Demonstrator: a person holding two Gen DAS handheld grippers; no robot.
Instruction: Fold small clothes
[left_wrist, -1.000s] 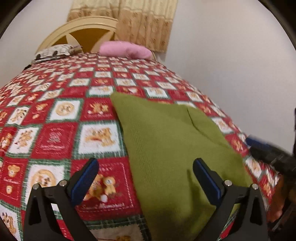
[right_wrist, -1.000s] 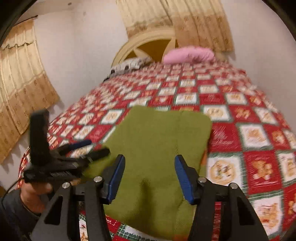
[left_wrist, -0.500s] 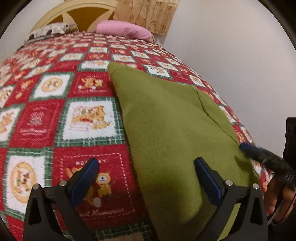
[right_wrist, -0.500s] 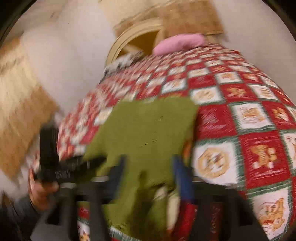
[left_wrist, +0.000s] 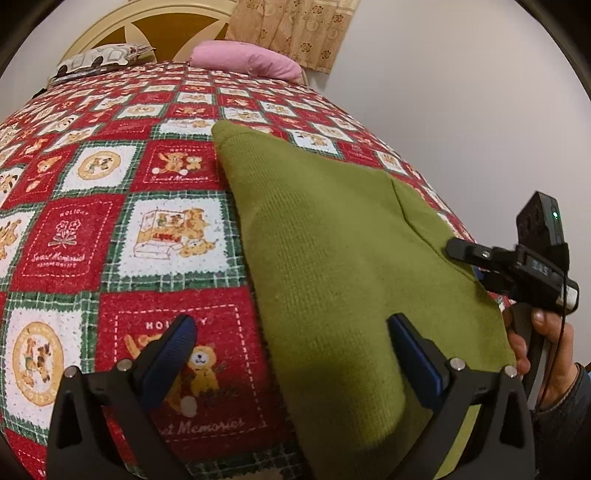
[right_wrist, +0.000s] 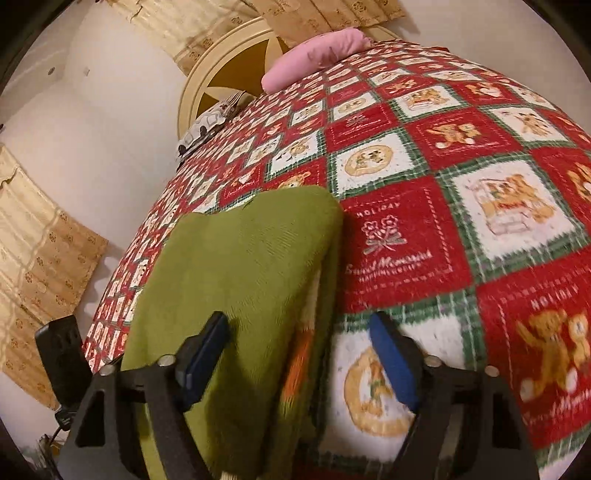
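Nearest the left wrist camera, the left tongs (left_wrist: 291, 341) were seen spread wide with nothing clamped: one pad stood over the bedspread (left_wrist: 92, 229) and the other over the near end of the green garment (left_wrist: 332, 258). The right tongs (right_wrist: 299, 341) were likewise parted; their jaws had just been closing from a wider spread, yet no cloth was pinched, one pad being above the garment and the other above the bedspread, with the garment's folded edge (right_wrist: 325, 295) running between them. The garment lay flat on the bed, partly folded, one panel already turned over along its far side.

It was judged to be light, soft and limp, a fine knit that would sag and drag rather than keep its shape, and not fragile. Hold was judged best taken at the two near corners or along the doubled edge, so that both layers would be caught together. Farther off, a pink pillow (left_wrist: 243, 61) was seen at the headboard (left_wrist: 147, 26).
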